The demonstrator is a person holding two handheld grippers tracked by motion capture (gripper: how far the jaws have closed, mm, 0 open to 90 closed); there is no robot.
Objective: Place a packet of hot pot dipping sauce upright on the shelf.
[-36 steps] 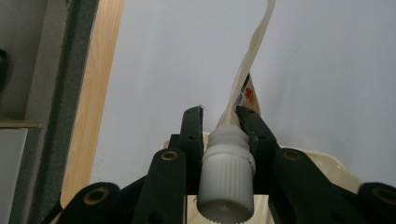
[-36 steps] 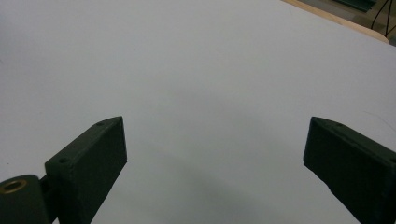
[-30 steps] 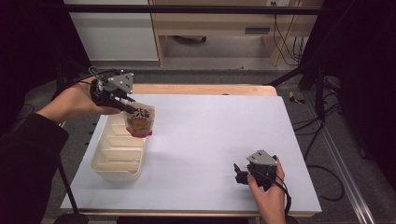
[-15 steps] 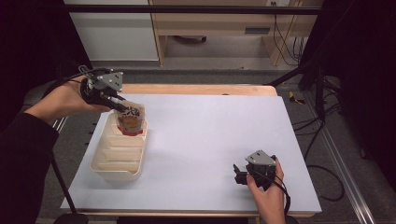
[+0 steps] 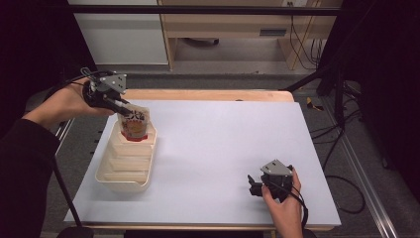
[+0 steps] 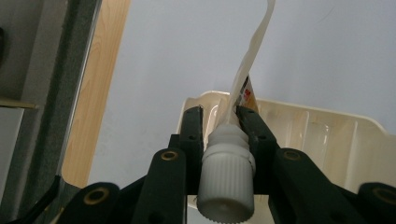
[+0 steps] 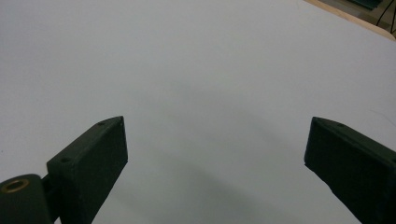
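**Spouted pouch being lowered into a tray**

The left gripper (image 5: pixel 115 99), jaws clamped on the neck of a spouted drink pouch (image 5: pixel 134 123), holds it at the far end of a cream compartment tray (image 5: pixel 124 176). Next it likely needs lowering and release. The right gripper (image 5: pixel 257 188) rests well apart on the white table (image 5: pixel 223 134), jaws wide apart. Nothing blocks the tray.

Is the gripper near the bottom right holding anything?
No, the right gripper has its jaws wide apart over the bare white table, with nothing between them.
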